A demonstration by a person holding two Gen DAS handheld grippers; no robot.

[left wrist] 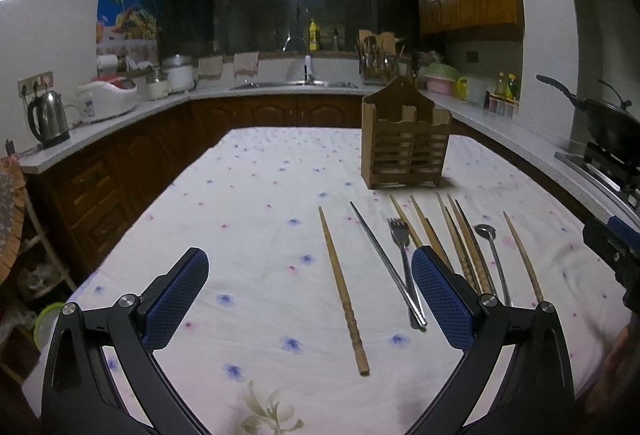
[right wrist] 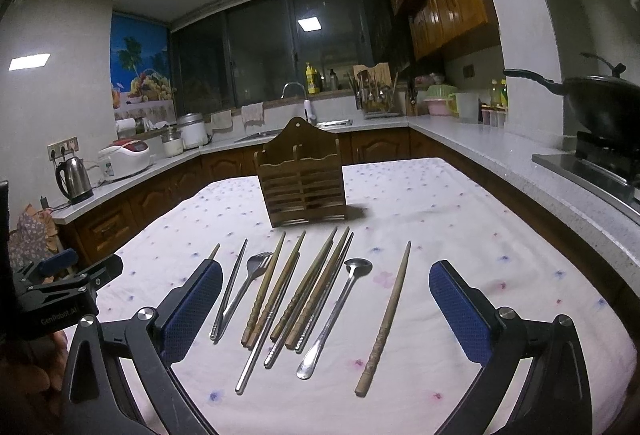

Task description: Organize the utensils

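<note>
Both grippers, left gripper (left wrist: 310,291) and right gripper (right wrist: 326,299), are held wide apart, grasping nothing. Utensils (right wrist: 304,295) lie loose on tablecloth (right wrist: 440,219), just before wooden holder (right wrist: 302,181). One piece is best pinched mid-shaft, singly, then lowered upright.

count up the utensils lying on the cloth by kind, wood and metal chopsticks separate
wooden chopsticks: 6
metal chopsticks: 3 that can be made out; overlap may hide another
fork: 1
spoon: 1
total: 11
</note>
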